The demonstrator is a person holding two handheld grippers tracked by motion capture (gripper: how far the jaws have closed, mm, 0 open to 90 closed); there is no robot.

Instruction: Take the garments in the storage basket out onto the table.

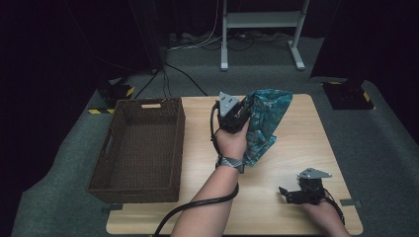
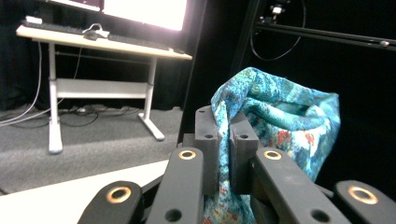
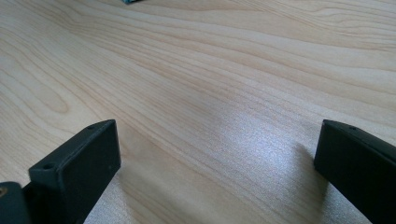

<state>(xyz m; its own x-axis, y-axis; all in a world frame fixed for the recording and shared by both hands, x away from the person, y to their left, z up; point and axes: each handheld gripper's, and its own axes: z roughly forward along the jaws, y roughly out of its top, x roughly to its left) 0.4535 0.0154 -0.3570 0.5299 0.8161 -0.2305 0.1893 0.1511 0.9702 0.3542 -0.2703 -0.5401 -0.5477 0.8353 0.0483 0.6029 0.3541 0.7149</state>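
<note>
A teal patterned cloth [image 1: 264, 121] hangs lifted over the middle of the wooden table [image 1: 291, 148], its lower end touching the tabletop. My left gripper [image 1: 236, 114] is shut on a fold of it near its top. In the left gripper view the two black jaws press together on the cloth [image 2: 280, 121], which bunches up to the right of the left gripper [image 2: 225, 140]. My right gripper [image 1: 289, 193] rests low near the table's front right, open and holding nothing. In the right gripper view the right gripper [image 3: 215, 158] has its jaws spread wide over bare wood.
A dark brown wicker basket [image 1: 118, 163] stands on the table's left side, with nothing seen inside. Grey carpet surrounds the table. A white desk frame [image 1: 262, 29] and cables stand beyond the far edge. A black cable trails from my left forearm off the front edge.
</note>
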